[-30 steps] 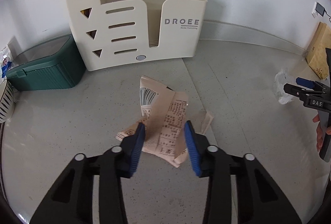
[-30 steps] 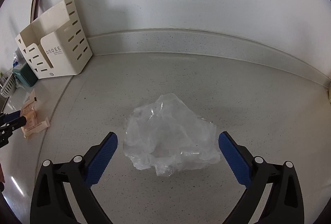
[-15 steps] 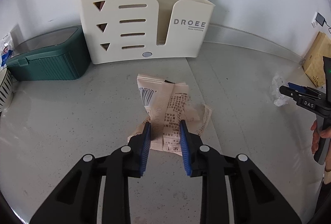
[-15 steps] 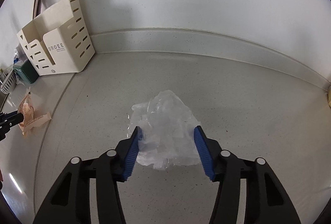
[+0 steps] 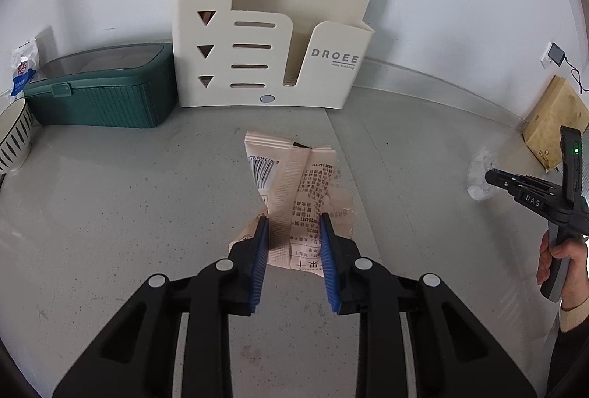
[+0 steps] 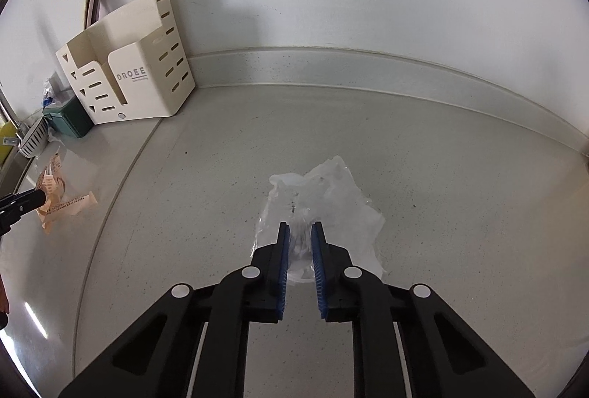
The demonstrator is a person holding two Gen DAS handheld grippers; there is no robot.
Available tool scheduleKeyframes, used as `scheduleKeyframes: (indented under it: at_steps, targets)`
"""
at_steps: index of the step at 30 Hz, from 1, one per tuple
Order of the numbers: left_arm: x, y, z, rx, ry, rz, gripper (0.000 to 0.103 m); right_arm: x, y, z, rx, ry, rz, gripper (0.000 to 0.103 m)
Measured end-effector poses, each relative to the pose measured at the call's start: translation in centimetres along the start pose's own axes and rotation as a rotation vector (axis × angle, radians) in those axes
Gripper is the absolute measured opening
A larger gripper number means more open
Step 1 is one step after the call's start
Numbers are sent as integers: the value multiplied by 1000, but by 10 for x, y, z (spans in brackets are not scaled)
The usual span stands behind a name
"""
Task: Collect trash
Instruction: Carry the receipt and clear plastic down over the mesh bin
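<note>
Pinching printed wrapper (image 5: 294, 199), left hand-held gripper (image 5: 292, 225), right hand-held gripper (image 6: 300, 232) closing on plastic bag (image 6: 331, 199), DROEE organizer (image 5: 272, 41)

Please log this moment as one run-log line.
left tongs: shut on wrapper | right tongs: closing on plastic | both on counter

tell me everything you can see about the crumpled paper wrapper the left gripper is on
The paper wrapper is a crumpled, pale pinkish-tan packet, creased and twisted along its middle. One face bears a barcode with digits, another dense small black print, too small to read. Its near end sits between the blue pads of the left gripper, which press on it from both sides. The far end fans out toward the cream organiser. In the right wrist view it hangs crumpled from the gripper tip over the grey counter.
</note>
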State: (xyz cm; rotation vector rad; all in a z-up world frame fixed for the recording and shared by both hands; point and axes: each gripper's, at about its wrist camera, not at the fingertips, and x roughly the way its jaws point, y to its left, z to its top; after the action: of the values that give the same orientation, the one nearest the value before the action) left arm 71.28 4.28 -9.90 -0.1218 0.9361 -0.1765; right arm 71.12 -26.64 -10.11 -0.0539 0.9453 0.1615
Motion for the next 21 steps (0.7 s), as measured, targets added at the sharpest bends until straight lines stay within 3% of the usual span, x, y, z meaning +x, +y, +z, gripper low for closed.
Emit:
scheduleKeyframes:
  at_steps: [11, 21]
  targets:
    - [-58, -18, -36, 17, -31, -58, 28, -56, 24, -44, -15, -47, 64, 16]
    - [-121, -35, -103, 23, -33, -78, 28, -128, 60, -106, -22, -55, 142, 16]
